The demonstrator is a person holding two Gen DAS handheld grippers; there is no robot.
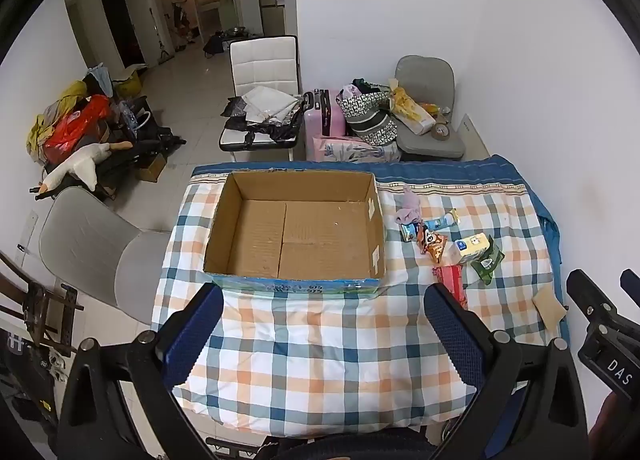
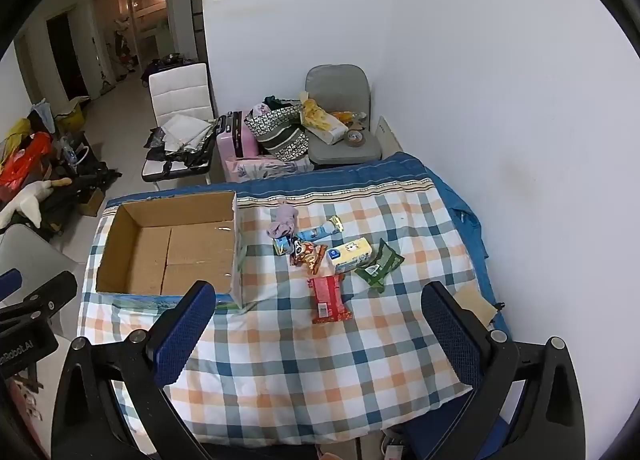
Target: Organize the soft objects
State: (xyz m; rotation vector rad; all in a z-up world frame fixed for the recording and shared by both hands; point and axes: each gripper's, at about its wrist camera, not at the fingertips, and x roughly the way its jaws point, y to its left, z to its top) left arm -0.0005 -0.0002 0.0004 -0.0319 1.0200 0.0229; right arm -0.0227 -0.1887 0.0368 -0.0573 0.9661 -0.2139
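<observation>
Soft packets (image 2: 320,260) heaped on desk (image 2: 280,360) | cardboard box (image 2: 168,248) unfilled | both tongs held open, nothing gripped | step judged: first pick; red pack (image 2: 328,298) nearest right tongs (image 2: 320,334)

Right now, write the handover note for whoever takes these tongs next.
Left tongs: open, holding nothing, hovering over the checked cloth in front of the open brown cardboard box.
Right tongs: open, holding nothing, facing the pile.
Pile lies on the checked tablecloth, right of the box: lilac cloth bundle, orange snack bag, yellow tissue pack, green pouch, red flat packet.
Done: nothing, the box holds no items.
Left: move the whole pile into the box.
</observation>
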